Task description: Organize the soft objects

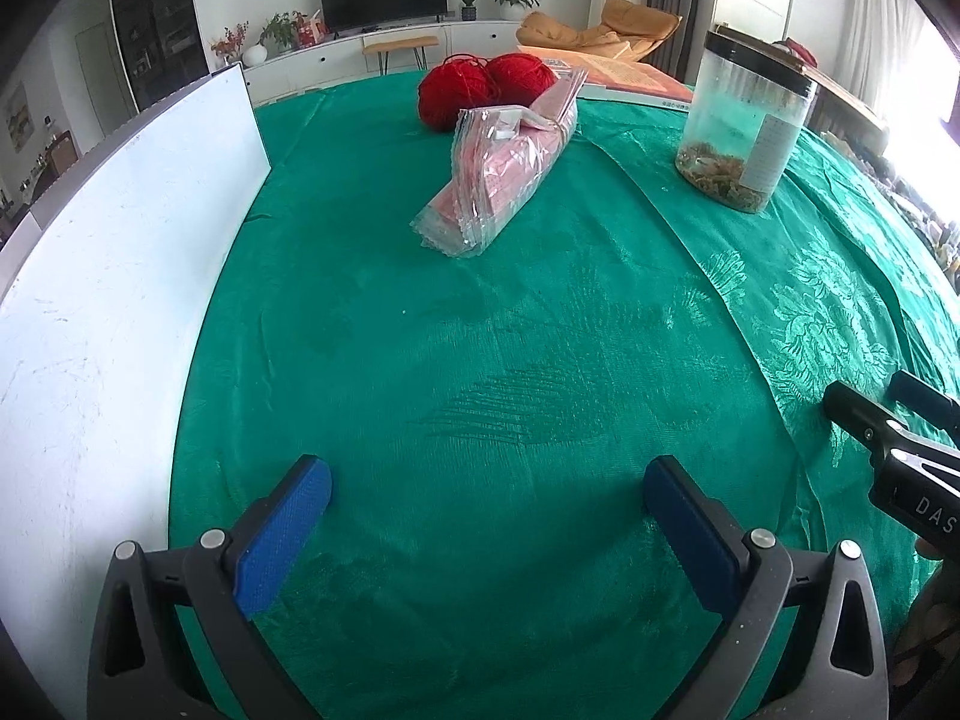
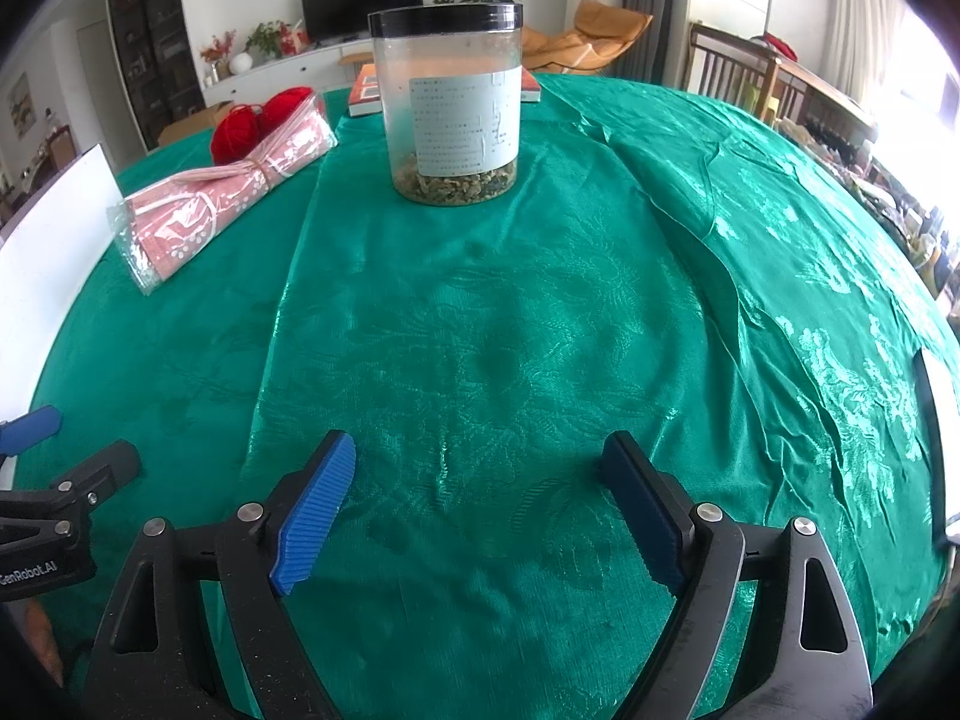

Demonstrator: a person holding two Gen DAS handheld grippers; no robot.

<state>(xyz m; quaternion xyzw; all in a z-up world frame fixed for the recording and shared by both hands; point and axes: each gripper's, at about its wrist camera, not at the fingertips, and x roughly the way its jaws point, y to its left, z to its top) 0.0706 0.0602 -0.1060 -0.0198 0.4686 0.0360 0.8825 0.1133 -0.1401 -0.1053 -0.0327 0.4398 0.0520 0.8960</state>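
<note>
Two red yarn balls point(image 1: 474, 84) point(image 2: 240, 129) lie at the far side of the green tablecloth point(image 1: 480, 360) point(image 2: 480, 330). In front of them rests a clear plastic packet of pink cloth point(image 1: 504, 174) point(image 2: 228, 198). My left gripper point(image 1: 486, 486) hovers open over bare cloth near the front edge, far from the packet, nothing between its blue pads point(image 1: 282, 540). My right gripper point(image 2: 477, 462) stands open too, jaws wide over a shinier green cloth layer, nothing between them. Each gripper shows at the edge of the other's view: the right gripper point(image 1: 888, 420), the left gripper point(image 2: 66, 456).
A clear jar with a black lid point(image 1: 744, 120) point(image 2: 450, 102), holding dried bits at its bottom, stands at the far right of the table. An orange book point(image 2: 366, 90) lies behind it. A white board point(image 1: 120, 300) point(image 2: 54, 240) lines the left side. The shiny cloth is creased at the right.
</note>
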